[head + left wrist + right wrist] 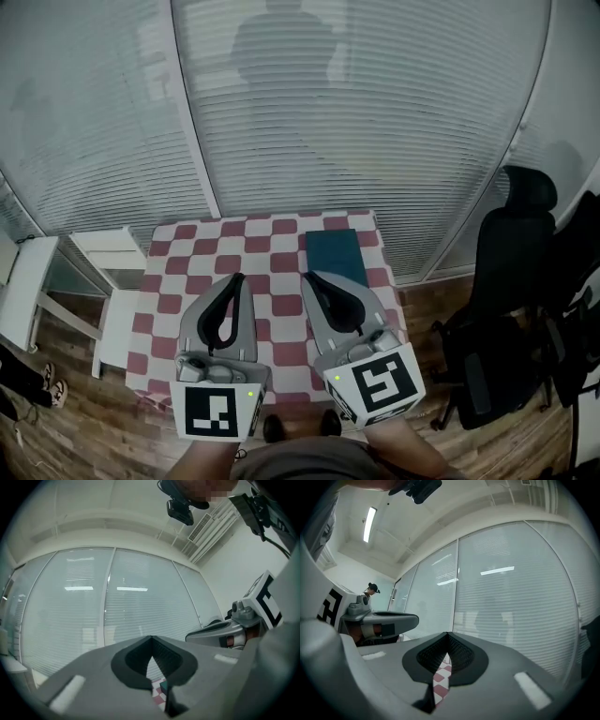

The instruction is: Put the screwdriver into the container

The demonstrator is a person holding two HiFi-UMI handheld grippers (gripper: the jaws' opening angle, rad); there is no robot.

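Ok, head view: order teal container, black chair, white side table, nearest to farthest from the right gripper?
1. Teal container, just ahead of the right gripper.
2. Black chair, to its right.
3. White side table, far left.

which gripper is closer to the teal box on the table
Right. The right gripper has its tip by the near left corner of the teal box in the head view; the left gripper is farther left, over the checked cloth, apart from the box.
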